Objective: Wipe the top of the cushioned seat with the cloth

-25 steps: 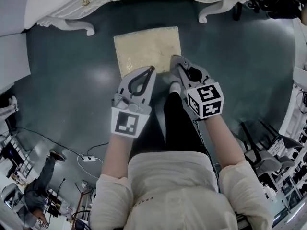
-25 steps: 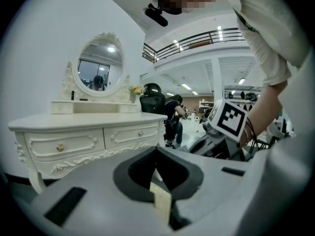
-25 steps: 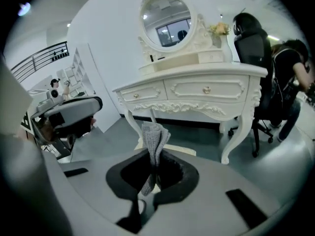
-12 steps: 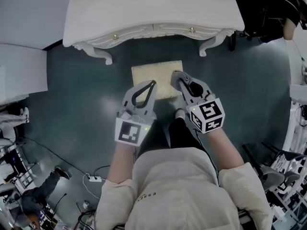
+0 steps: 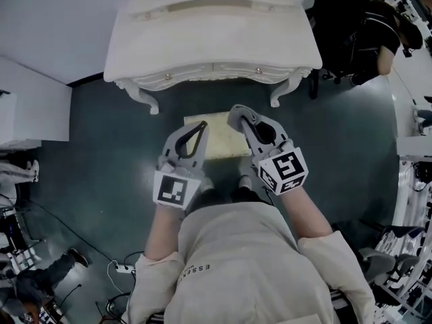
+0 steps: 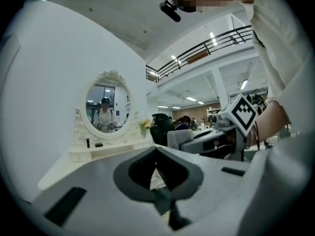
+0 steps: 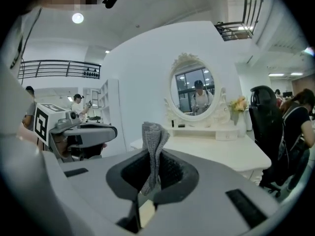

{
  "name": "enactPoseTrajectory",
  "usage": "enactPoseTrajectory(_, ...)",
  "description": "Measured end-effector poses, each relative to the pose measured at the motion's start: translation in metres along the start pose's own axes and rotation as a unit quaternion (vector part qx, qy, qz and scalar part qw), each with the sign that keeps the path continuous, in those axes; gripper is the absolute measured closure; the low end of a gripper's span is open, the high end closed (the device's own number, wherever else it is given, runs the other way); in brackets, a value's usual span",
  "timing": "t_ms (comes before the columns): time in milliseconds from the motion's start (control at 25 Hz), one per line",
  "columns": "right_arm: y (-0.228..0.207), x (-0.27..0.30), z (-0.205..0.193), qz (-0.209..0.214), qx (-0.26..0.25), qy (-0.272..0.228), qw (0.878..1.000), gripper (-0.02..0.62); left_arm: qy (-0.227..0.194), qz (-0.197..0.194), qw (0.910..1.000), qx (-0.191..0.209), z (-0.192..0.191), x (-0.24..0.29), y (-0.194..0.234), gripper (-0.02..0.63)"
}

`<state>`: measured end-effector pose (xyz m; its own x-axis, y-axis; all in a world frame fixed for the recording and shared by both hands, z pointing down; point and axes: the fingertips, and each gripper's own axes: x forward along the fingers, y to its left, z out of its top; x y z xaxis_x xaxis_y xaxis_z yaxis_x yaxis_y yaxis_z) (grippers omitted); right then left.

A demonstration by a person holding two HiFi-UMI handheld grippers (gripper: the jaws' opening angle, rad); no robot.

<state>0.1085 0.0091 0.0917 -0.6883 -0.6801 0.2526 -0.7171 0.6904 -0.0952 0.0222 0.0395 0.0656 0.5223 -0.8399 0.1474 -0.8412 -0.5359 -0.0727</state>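
On the floor at 12 o'clock: cushioned seat (image 5: pixel 223 139), just before the white counter (image 5: pixel 216 39).
Right gripper (image 5: pixel 239 115): fingers clenched on the grey cloth (image 7: pixel 153 134), over the cushioned seat's 3 o'clock edge.
Left gripper (image 5: pixel 198 128): fingers pressed together, nothing between them.

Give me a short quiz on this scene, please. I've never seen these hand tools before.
1. True or false: the left gripper is holding the cloth.
2. Where does the cushioned seat stand in relation to the white dressing table?
A) on top of it
B) on the floor in front of it
C) behind it
3. Fill in the blank: the grey cloth is pinched between the jaws of the ___ gripper.

Key: 1 false, its jaws are shut with nothing between them; 2 B; 3 right.
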Motion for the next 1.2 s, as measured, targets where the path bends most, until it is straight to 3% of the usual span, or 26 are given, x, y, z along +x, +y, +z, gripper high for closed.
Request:
enactPoseTrajectory(480, 0.010, -0.018, 0.046, -0.001, -0.049, -0.063, 0.997, 0.566, -0.018, 0.025, 0.9993, 0.020, 0.039, -0.019, 0.009, 0.604)
enactPoseTrajectory(1000, 0.005, -0.018, 0.048, -0.001, -0.057, -0.069, 0.996, 0.568, -0.015, 0.043, 0.9987, 0.023, 0.042, -0.018, 0.016, 0.604)
enactPoseTrajectory(1200, 0.004, -0.018, 0.052, -0.002, -0.061, -0.072, 0.996, 0.568, -0.018, 0.037, 0.9982, 0.043, 0.042, -0.014, 0.016, 0.604)
